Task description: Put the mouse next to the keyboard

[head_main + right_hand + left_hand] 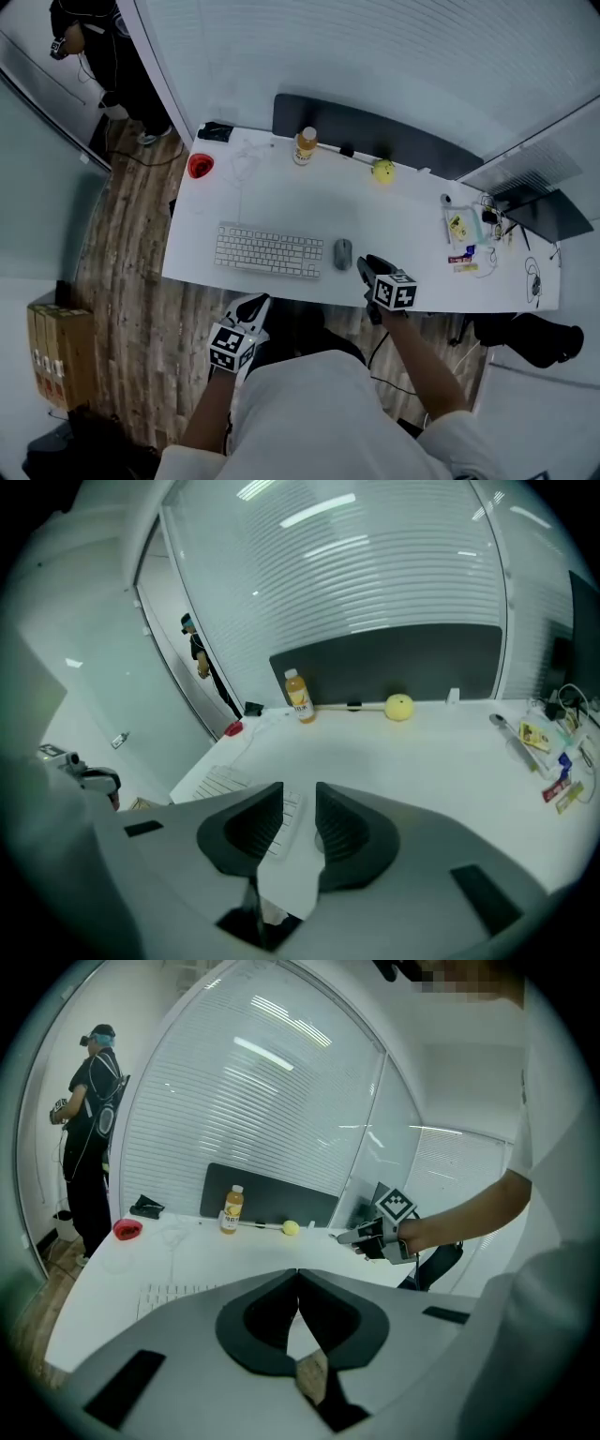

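A grey mouse [343, 252] lies on the white table [281, 202], just right of the white keyboard [267, 251]. My right gripper [368, 268] hovers over the table's front edge, right of the mouse and apart from it. In the right gripper view its jaws [299, 789] stand a little apart with nothing between them, and the keyboard [225, 782] shows beyond them. My left gripper [255, 307] hangs off the table in front of the keyboard. The left gripper view shows its jaws [298, 1274] meeting at the tips, empty, with the right gripper [361, 1238] beyond.
At the table's back stand an orange bottle [304, 146], a yellow ball [382, 171], a red object [201, 166] and a black item [215, 132]. Small clutter and cables [466, 234] lie at the right end. A person [94, 37] stands far left; cardboard boxes [52, 352] sit on the floor.
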Demonstrator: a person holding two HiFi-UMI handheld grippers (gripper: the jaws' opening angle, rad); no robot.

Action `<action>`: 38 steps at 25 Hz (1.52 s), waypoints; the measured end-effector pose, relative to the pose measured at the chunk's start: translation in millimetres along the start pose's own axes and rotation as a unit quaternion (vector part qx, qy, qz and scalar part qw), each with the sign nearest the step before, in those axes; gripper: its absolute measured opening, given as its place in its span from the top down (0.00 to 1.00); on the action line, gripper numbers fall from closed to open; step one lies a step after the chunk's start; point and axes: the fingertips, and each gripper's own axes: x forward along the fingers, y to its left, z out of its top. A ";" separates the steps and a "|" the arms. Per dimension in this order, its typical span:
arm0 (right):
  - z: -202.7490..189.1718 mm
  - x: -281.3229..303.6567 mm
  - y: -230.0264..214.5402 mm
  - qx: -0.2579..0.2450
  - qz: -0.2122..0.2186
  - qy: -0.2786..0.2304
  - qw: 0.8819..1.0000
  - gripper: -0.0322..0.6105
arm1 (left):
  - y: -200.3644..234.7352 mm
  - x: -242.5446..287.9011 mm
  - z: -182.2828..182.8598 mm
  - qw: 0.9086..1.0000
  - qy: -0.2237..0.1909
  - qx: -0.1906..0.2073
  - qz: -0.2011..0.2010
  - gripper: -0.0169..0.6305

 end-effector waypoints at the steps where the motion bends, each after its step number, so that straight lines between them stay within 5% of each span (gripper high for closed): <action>1: 2.6 -10.1 2.9 -0.006 0.001 -0.011 1.000 0.77 | -2.9 0.2 1.3 1.000 -0.001 0.003 -0.001 0.95; 10: 9.3 -85.5 3.3 -0.009 0.015 -0.098 0.995 0.86 | -38.2 2.0 13.9 1.000 -0.012 0.023 0.011 0.95; 26: -38.4 -201.0 -1.6 -0.062 0.058 -0.154 0.984 0.89 | -151.0 -17.8 8.2 0.998 -0.044 0.018 0.036 0.95; 38: -57.0 -237.7 23.0 -0.087 0.084 -0.177 0.977 0.88 | -184.3 -60.4 5.0 0.997 -0.059 0.027 0.042 0.95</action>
